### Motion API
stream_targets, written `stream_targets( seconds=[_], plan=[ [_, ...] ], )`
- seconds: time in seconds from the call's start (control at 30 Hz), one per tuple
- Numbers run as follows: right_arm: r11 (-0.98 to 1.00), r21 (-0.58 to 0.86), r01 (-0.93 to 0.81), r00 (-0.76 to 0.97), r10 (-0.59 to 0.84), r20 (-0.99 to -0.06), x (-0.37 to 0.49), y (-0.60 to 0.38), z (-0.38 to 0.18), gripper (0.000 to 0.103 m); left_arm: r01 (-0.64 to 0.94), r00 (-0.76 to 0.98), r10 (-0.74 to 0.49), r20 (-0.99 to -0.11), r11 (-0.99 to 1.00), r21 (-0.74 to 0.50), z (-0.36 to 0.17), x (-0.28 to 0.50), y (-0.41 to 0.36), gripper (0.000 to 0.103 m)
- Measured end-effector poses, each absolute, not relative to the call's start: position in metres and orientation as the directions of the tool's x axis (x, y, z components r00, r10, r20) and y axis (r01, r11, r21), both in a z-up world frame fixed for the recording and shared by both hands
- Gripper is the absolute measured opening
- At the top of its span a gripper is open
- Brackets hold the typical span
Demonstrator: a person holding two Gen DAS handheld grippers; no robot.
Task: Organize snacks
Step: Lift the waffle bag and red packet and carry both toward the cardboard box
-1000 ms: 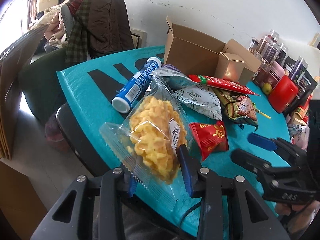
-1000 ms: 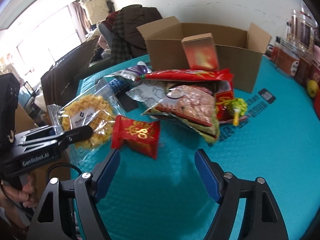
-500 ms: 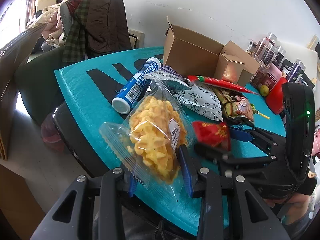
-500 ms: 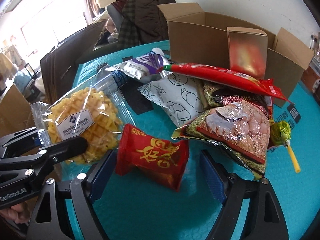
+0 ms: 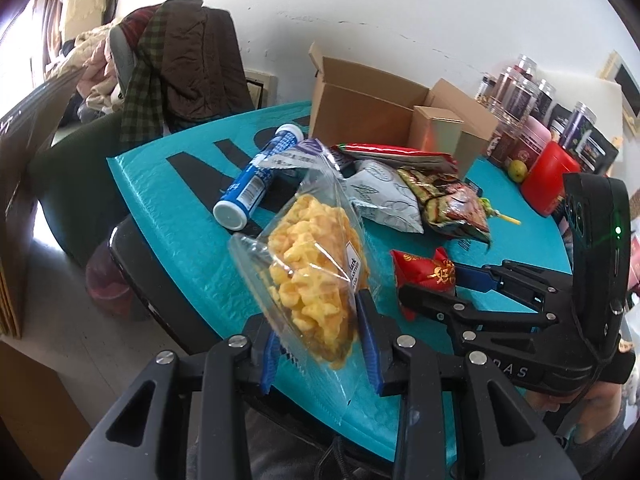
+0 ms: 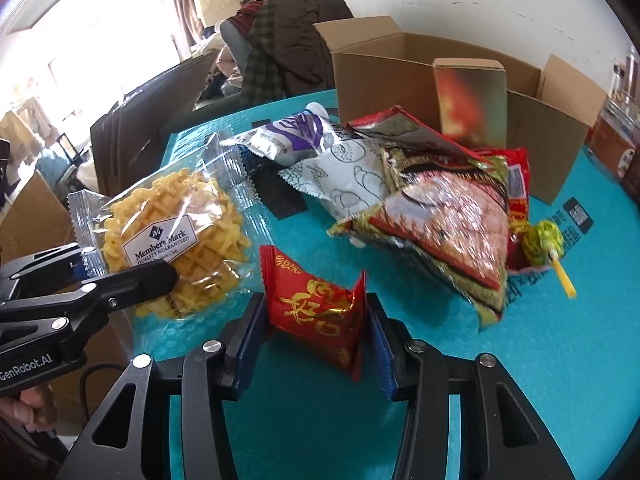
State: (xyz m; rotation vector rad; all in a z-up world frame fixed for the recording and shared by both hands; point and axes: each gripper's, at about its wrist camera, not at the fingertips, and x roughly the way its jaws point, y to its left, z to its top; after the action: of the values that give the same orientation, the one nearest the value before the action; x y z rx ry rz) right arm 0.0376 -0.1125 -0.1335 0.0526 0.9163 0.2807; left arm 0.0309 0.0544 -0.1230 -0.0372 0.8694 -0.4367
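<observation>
Teal worktop [image 6: 540,360] w/ a black-lettered cover, snacks heaped across its middle. At the back, an open cardboard box [image 6: 384,68], flaps up, w/ a smaller tan carton [image 6: 470,96] standing upright in front of it. Chair draped w/ jackets [image 5: 176,60] behind the worktop's far corner. Jars and a red tub [image 5: 550,182] along the wall side.

Pile, roughly big to small: shiny red-gold snack bag [image 6: 448,224] lying on top, its corner over the white patterned pouch [image 6: 348,184]; long red packet [image 5: 396,152] at the rear of the heap; purple-white pouch [image 6: 292,136] toward the chair side; blue tube w/ white cap [image 5: 256,180] on its side just beside that pouch; green lollipop w/ yellow stick [image 6: 544,244] touching the pile's box-side edge.

Left gripper [image 5: 320,344]: fingers closed partway on the clear waffle-cookie bag [image 5: 312,264], pads pressing both sides of its lower end; bag stands tilted, lifted off the worktop edge, near corner.

Right gripper [image 6: 316,340]: fingers closing, narrow gap, small red packet w/ gold print [image 6: 320,308] betw. them; both blue pads already touch its sides, packet crumpled upright, at the worktop's near side just beside the waffle bag.

A hand [image 5: 560,404] shows under the right gripper's handle.
</observation>
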Motion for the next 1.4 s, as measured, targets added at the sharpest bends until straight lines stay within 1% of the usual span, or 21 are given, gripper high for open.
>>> stream_targets(
  seconds=[0.17, 0.33, 0.57, 0.63, 0.77, 0.93, 1.0, 1.1, 1.13, 1.2, 1.27, 1.4],
  plan=[
    [0.966, 0.180, -0.184, 0.590, 0.255, -0.766, 0.023, -0.126, -0.130, 0.047, 0.410, 0.574, -0.412, -0.708, 0.893, -0.187, -0.113, 0.019, 0.044, 0.034],
    [0.970, 0.180, -0.166, 0.602, 0.244, -0.760, 0.017, -0.131, -0.128, 0.048, 0.467, 0.518, -0.478, -0.710, 0.853, -0.234, -0.117, 0.019, 0.031, 0.034],
    [0.971, 0.195, -0.140, 0.599, 0.240, -0.764, 0.015, -0.140, -0.129, 0.048, 0.462, 0.508, -0.472, -0.721, 0.855, -0.234, -0.120, 0.027, 0.027, 0.034],
    [0.970, 0.198, -0.139, 0.594, 0.242, -0.767, 0.015, -0.141, -0.131, 0.048, 0.470, 0.496, -0.479, -0.724, 0.850, -0.240, -0.124, 0.031, 0.025, 0.036],
    [0.969, 0.201, -0.141, 0.576, 0.246, -0.780, 0.018, -0.143, -0.135, 0.048, 0.452, 0.454, -0.507, -0.732, 0.840, -0.301, -0.135, 0.047, 0.025, 0.040],
    [0.970, 0.193, -0.145, 0.577, 0.241, -0.780, 0.024, -0.145, -0.136, 0.048, 0.424, 0.381, -0.589, -0.713, 0.796, -0.431, -0.149, 0.064, 0.027, 0.041],
    [0.971, 0.189, -0.148, 0.577, 0.240, -0.781, 0.027, -0.145, -0.136, 0.048, 0.431, 0.362, -0.604, -0.710, 0.784, -0.447, -0.152, 0.068, 0.025, 0.041],
    [0.973, 0.171, -0.153, 0.579, 0.229, -0.783, 0.029, -0.144, -0.137, 0.048, 0.477, 0.354, -0.615, -0.704, 0.767, -0.430, -0.153, 0.069, 0.018, 0.041],
    [0.974, 0.165, -0.153, 0.580, 0.224, -0.784, 0.028, -0.143, -0.136, 0.048, 0.491, 0.369, -0.612, -0.699, 0.767, -0.413, -0.151, 0.068, 0.015, 0.041],
    [0.976, 0.154, -0.152, 0.582, 0.214, -0.785, 0.029, -0.142, -0.136, 0.048, 0.515, 0.392, -0.611, -0.688, 0.765, -0.386, -0.146, 0.063, 0.013, 0.034],
    [0.978, 0.147, -0.147, 0.585, 0.206, -0.785, 0.028, -0.142, -0.135, 0.048, 0.525, 0.400, -0.620, -0.675, 0.759, -0.385, -0.140, 0.061, 0.014, 0.030],
    [0.975, 0.158, -0.155, 0.610, 0.221, -0.761, 0.021, -0.141, -0.125, 0.048, 0.542, 0.397, -0.627, -0.670, 0.749, -0.381, -0.131, 0.054, 0.014, 0.027]
  ],
)
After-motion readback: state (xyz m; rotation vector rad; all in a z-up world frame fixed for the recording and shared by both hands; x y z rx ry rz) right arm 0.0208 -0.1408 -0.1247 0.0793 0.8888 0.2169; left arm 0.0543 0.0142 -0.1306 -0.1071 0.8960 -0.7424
